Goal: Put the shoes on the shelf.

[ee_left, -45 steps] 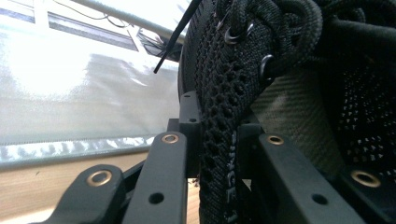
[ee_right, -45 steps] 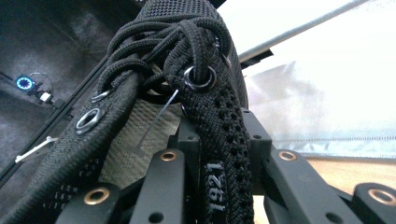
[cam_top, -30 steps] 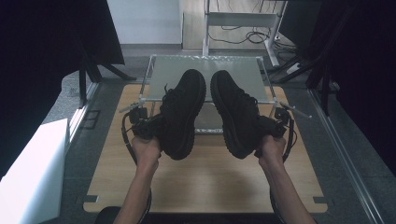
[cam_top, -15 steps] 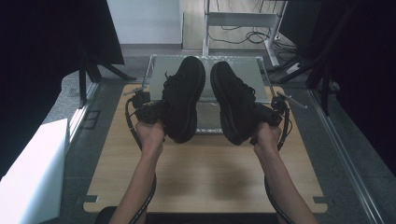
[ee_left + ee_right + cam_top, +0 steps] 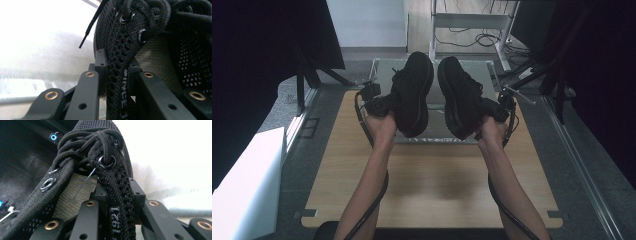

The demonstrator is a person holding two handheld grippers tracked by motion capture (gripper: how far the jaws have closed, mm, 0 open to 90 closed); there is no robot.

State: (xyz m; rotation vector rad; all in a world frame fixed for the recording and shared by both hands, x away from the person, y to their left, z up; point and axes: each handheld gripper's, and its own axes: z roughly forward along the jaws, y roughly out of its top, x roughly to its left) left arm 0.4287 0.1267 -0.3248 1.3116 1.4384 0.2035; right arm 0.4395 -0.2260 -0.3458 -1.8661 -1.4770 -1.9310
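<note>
- High view: my left gripper (image 5: pixel 388 104) clamps the left black sneaker (image 5: pixel 413 92) at its collar — held above the wooden table (image 5: pixel 432 180).
- At 3 o'clock of it, my right gripper (image 5: pixel 486 107) clamps the right black sneaker (image 5: pixel 459 95) likewise.

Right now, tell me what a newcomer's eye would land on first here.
Two chunky black lace-up shoes held up side by side over the far end of the pale wooden table: the left shoe clamped by its collar in the left gripper, the right shoe likewise in the right gripper. Behind them lies a grey metal tray.

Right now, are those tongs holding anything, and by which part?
Yes. The left tongs pinch the left black shoe by its laced collar edge; the right tongs pinch the right black shoe likewise.
</note>
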